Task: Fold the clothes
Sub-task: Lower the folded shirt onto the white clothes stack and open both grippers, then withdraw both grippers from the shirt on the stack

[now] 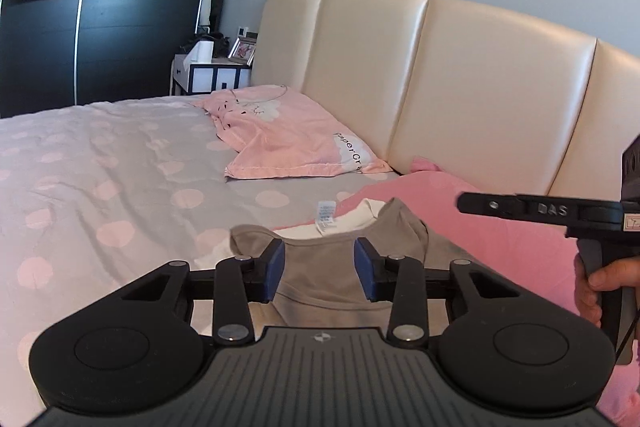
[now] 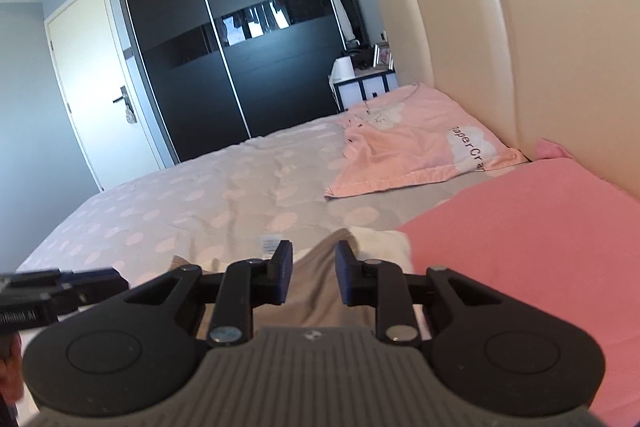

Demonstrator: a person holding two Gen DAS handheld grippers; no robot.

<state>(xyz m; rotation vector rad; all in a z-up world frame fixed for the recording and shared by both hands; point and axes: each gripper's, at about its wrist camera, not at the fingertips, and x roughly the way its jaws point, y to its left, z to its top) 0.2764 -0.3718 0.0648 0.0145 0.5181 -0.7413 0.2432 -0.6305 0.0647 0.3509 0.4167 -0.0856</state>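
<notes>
1. Grey garment (image 1: 320,267): laid on the polka-dot bed (image 1: 100,167), partly over a pink pillow (image 1: 500,247).
2. Left tongs (image 1: 319,269): held released above the garment.
3. Right tongs (image 2: 313,277): likewise released, nothing grasped.

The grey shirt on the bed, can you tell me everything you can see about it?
The grey shirt is soft, thin cloth lying rumpled on the spotted bedcover. Its white inside shows at the neck, and a small white label with blue print sticks up there. One edge lies against a pink cloth beside it. The left gripper and right gripper both hover over it, jaws open, with grey cloth showing between the blue pads. Its lower part is hidden.
</notes>
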